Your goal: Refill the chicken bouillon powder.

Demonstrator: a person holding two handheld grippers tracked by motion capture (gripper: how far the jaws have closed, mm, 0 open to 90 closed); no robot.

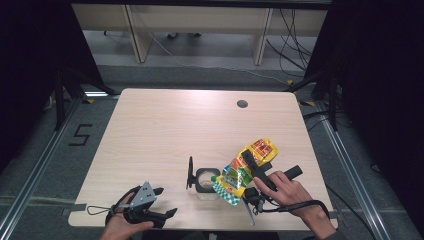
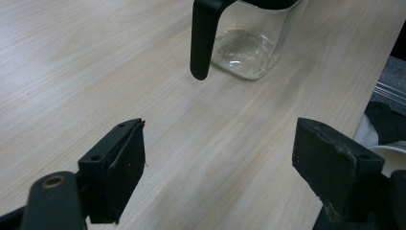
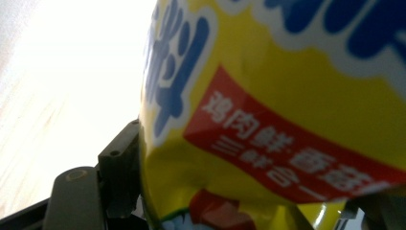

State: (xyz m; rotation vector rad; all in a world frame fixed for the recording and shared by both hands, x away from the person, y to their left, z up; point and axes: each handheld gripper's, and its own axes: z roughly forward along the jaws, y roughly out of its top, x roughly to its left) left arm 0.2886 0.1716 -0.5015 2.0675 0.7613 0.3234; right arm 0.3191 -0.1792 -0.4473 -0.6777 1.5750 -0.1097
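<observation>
A glass jug (image 1: 206, 181) with a black rim and a black handle (image 1: 190, 172) stands near the table's front edge. My right gripper (image 1: 252, 162) is shut on a yellow snack bag (image 1: 250, 165), which tilts down to the left with its lower end over the jug's mouth. In the right gripper view the bag (image 3: 287, 120) sits between the jaws of my right gripper (image 3: 239, 196). My left gripper (image 1: 167, 201) rests at the front left, open and holding nothing. Its view shows the left gripper (image 2: 220, 167) facing the jug (image 2: 246, 52), whose handle (image 2: 203, 38) is nearest, with a few pale crumbs on its bottom.
The light wooden table (image 1: 165, 130) has a round cable hole (image 1: 242, 104) at the back right. Black curtains flank both sides. Cables trail from each gripper near the front edge.
</observation>
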